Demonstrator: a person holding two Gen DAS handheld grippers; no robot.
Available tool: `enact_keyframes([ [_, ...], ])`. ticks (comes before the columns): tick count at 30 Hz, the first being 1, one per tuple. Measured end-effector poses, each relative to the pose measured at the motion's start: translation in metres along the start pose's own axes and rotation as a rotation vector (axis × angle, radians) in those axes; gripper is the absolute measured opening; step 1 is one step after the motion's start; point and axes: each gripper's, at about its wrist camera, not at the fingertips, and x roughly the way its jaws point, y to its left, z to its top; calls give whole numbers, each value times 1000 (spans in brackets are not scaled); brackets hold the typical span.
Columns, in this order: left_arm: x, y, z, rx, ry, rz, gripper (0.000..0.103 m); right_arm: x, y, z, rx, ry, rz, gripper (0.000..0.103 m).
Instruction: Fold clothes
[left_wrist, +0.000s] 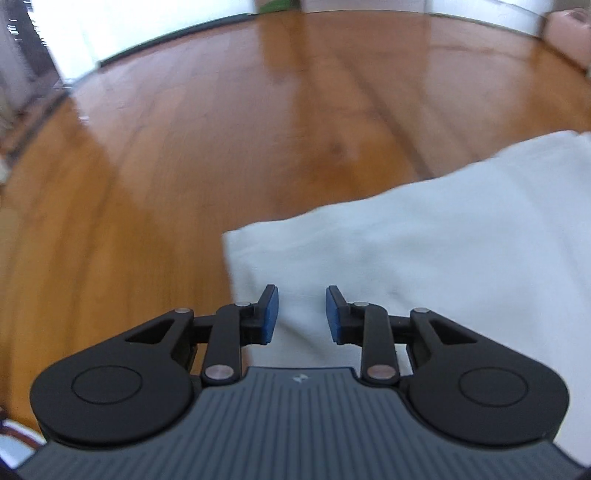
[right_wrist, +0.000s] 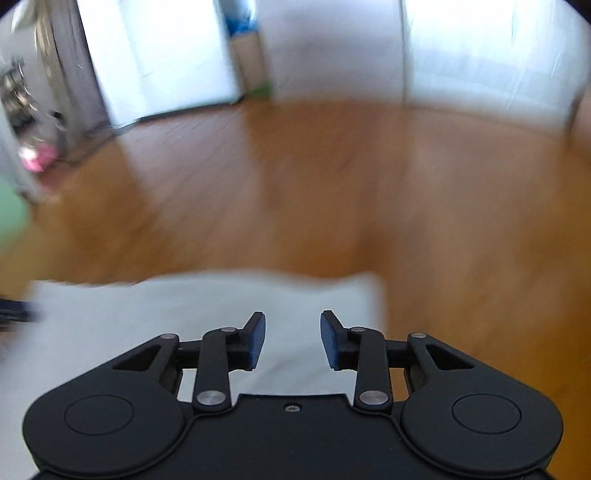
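Left wrist view: the left hand-held gripper has its blue pads spread with nothing between them; the white cloth shows through the gap and lies beneath, and whether the tips touch it cannot be told. The cloth rests on the wooden floor, filling the frame from about 6 o'clock round to 3 o'clock, with a squared corner just above the left finger at roughly 10 o'clock of the jaws. Its edge looks doubled, so I judge that a fold has been laid and let go, and this is the pause between folds. The next move calls for finding a fresh edge or corner, lowering the open jaws over it and closing on all layers together. The cloth runs off the right and bottom borders, so its full outline and what garment it is stay unknown. Right wrist view: the right hand-held gripper is likewise spread and empty, above the same cloth, whose far edge runs across the frame at 12 o'clock of the jaws and ends in a corner at about 1 o'clock. The floor beyond is heavily smeared by motion blur. A dark shape at the 9 o'clock border may be the other gripper, but is too blurred to tell.
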Motion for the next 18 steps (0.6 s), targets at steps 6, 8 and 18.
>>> enact_keyframes([
  [6,-32,27,-6,-85,-20,94,56,-11,31,-10,-55,48,-84,39],
  [8,-53,33,-16,-56,-7,121,60,-18,39,-10,-41,57,-91,40],
  [18,-155,59,-106,62,76,43,65,-77,155,-86,-206,221,57,41],
])
